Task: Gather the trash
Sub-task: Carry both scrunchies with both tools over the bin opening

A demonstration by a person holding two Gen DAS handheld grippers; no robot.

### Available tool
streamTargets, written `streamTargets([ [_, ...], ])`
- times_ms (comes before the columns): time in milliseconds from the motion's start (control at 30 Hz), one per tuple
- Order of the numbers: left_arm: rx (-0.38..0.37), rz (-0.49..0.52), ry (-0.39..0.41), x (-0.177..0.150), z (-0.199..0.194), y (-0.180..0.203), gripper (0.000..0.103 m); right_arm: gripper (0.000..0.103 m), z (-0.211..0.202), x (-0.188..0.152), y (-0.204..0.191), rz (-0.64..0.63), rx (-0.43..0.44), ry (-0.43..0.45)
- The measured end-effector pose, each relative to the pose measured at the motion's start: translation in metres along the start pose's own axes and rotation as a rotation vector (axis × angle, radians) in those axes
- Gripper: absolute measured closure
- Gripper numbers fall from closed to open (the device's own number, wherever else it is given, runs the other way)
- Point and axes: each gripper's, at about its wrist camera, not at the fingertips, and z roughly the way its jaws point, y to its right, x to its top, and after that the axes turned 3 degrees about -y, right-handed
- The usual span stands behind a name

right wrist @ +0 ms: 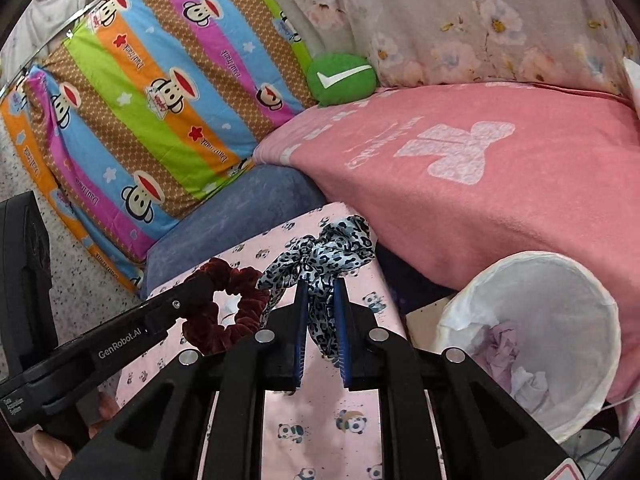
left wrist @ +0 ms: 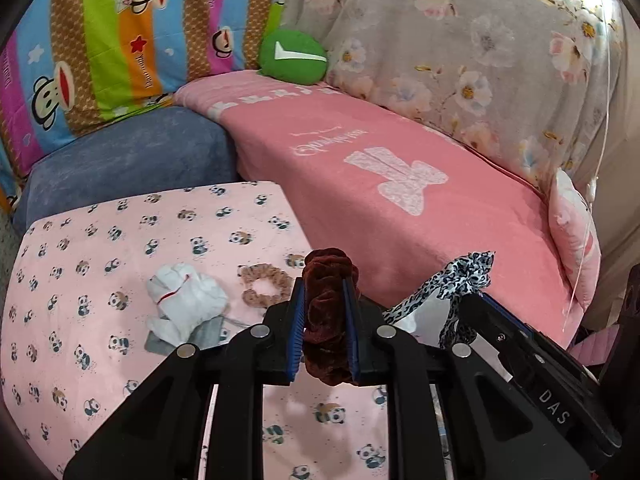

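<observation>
Bedding and cushions around a panda-print surface

A striped monkey-print quilt (left wrist: pixel 120 36) fills the upper left of the frame, a grey floral quilt (left wrist: pixel 460 40) the upper right. Between them sits a green round cushion (left wrist: pixel 294 56) with a white tick. Below lie a pink blanket (left wrist: pixel 400 184), a blue cushion (left wrist: pixel 132 160) and the pink panda-print cover (left wrist: pixel 120 248).

The left tool (left wrist: pixel 325 300) covers the middle of the dark red scrunchie (left wrist: pixel 329 316) it clamps, and its body hides the near panda-print cloth (left wrist: pixel 120 248). A grey item (left wrist: pixel 208 334) lies mostly under crumpled white tissue (left wrist: pixel 184 300); what it is cannot be told. The white-lined bin (right wrist: pixel 560 320) is cut by the right tool's body, its contents unclear.
</observation>
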Motion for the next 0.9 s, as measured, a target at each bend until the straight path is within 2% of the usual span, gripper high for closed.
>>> streamTargets([
  [433, -0.093, 0.133, -0.013, -0.003, 0.007, 0.089, 0.085, 0.089, -0.061, 0.018, 0.087, 0.103, -0.092, 0.083],
  [900, -0.124, 0.188, -0.045, -0.009, 0.02, 0.133, 0.085, 0.089, -0.078, 0.016, 0.131, 0.144, -0.139, 0.091],
])
